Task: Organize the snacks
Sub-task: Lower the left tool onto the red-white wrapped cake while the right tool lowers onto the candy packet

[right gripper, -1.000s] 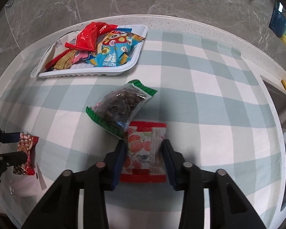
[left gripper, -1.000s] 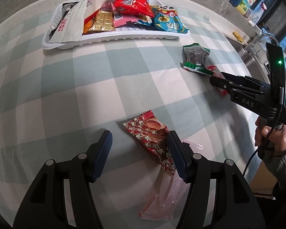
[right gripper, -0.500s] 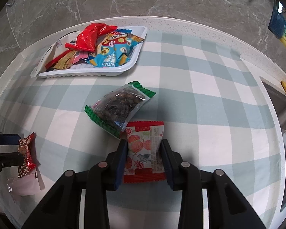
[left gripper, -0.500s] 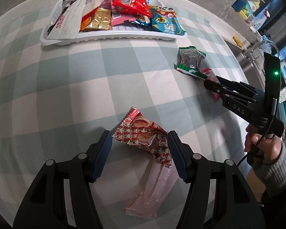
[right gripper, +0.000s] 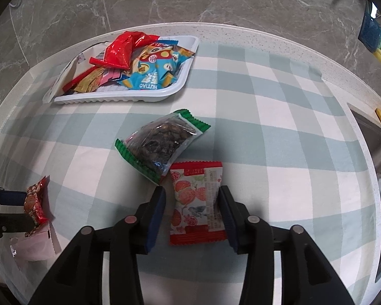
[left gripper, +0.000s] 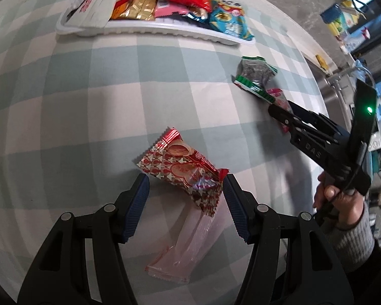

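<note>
While hovering with the left tongs (left gripper: 185, 180) spread wide, straddling a red patterned packet (left gripper: 180, 167) well in front of the white tray (left gripper: 149, 29), on the checked cloth of the desk (left gripper: 63, 127). Gripping nothing; barely brushing the packet's far corner with one finger, if at all. Lying partly on a clear pinkish wrapper (left gripper: 185, 244), farther again from the tray.

Same story with the right tongs (right gripper: 190, 193): parted around a fruit-print packet (right gripper: 196, 203), nearer the tray (right gripper: 119, 96) than the red one yet short of it. Touching or nearly touching the packet's edge with one finger, leaving a gap at the other. Not clamped. Tucked against a green-edged packet of dark bits (right gripper: 162, 142), corner to corner or slightly overlapped.

Judging by this: two pickups pending, tray already heaped.

Risks:
- Closing the left tongs askew on the red packet, set diagonally between the fingers; likely to twist or squirt out, being slick foil.
- Dragging the clear wrapper along by pinching too low.
- Nudging the green-edged packet while lifting its neighbour.
- Crushing the contents by squeezing hard.
- Dropping onto the heap and sliding off the tray's low rim.
</note>
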`<control>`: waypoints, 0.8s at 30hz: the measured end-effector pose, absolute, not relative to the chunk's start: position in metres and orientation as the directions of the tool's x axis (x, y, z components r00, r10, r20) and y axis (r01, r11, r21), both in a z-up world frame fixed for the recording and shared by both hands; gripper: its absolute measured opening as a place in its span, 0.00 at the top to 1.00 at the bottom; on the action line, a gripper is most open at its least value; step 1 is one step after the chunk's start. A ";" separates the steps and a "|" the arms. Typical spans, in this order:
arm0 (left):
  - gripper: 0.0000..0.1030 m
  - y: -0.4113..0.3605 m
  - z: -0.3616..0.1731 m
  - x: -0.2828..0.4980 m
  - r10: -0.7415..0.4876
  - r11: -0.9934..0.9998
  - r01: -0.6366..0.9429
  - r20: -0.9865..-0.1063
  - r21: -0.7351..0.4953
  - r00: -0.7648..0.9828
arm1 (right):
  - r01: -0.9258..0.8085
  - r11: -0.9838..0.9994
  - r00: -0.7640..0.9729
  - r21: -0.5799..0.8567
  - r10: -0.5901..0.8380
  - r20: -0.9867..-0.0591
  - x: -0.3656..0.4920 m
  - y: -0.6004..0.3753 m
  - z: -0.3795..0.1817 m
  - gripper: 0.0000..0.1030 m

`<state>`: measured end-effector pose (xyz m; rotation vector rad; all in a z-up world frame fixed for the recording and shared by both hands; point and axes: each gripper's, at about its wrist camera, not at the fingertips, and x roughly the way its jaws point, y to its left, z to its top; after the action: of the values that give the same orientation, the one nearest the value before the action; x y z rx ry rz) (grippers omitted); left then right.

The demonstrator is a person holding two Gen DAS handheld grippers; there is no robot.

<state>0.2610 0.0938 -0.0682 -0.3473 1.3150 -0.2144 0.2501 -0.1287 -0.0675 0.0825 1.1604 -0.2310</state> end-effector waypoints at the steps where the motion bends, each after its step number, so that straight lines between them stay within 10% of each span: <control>1: 0.43 0.095 -0.068 0.262 -0.353 0.925 -0.051 -0.901 -0.377 0.253 | 0.222 0.973 0.379 -0.055 -0.138 -0.915 0.250 -0.129 -0.067 0.53; 14: 0.44 0.064 -0.067 0.273 -0.225 0.974 0.087 -0.927 -0.208 0.301 | 0.219 0.974 0.380 -0.056 -0.138 -0.914 0.251 -0.129 -0.067 0.53; 19: 0.71 0.058 -0.069 0.263 -0.140 0.983 0.163 -0.922 -0.086 0.360 | 0.211 0.975 0.382 -0.071 -0.149 -0.912 0.251 -0.129 -0.066 0.64; 24: 0.75 0.070 -0.070 0.258 -0.179 0.979 0.156 -0.910 -0.128 0.373 | 0.223 0.975 0.390 -0.007 -0.096 -0.916 0.244 -0.138 -0.062 0.65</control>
<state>0.2584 0.0699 -0.0697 -0.0222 1.1688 -0.2142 0.2444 -0.1378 -0.0625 0.1235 1.1535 -0.2033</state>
